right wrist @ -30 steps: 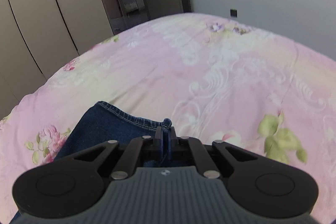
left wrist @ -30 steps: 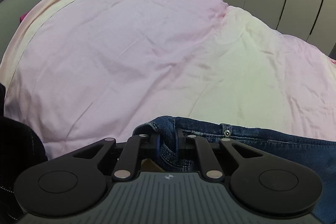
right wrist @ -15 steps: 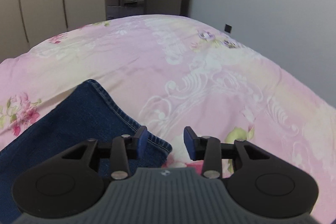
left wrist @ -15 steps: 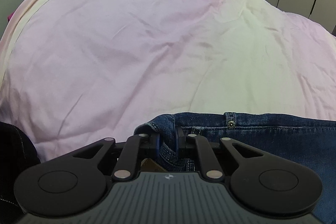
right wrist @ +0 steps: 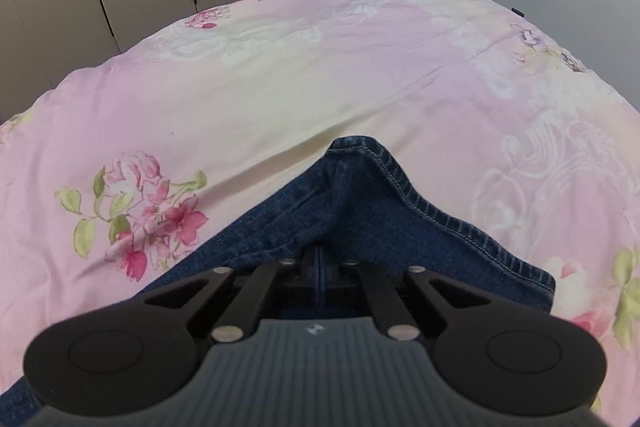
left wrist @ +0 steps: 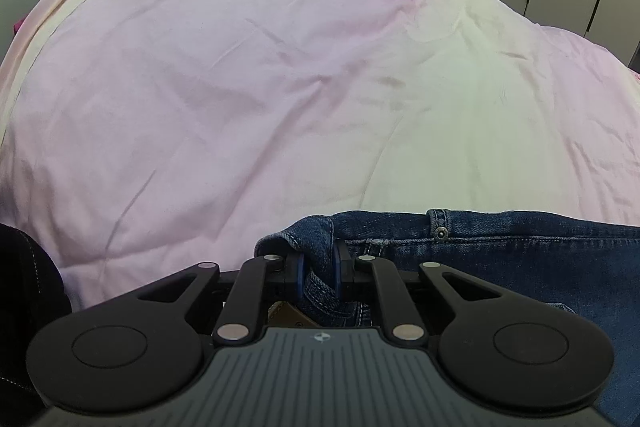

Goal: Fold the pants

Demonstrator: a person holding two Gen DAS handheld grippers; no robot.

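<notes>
The pants (left wrist: 500, 259) are dark blue denim with pale stitching along the seams and hem (right wrist: 432, 215). The bedspread (left wrist: 240, 87) under them is pale pink fading into cream patches; beside the hem it carries pink flowers with green leaves (right wrist: 144, 215) and white scrollwork. Both grippers are black with a ribbed grey body and blue pads (left wrist: 298, 273).

Soft, even indoor light, faint shadows, no glare; sharp centre, fisheye-bent, dark-vignetted corners.
</notes>
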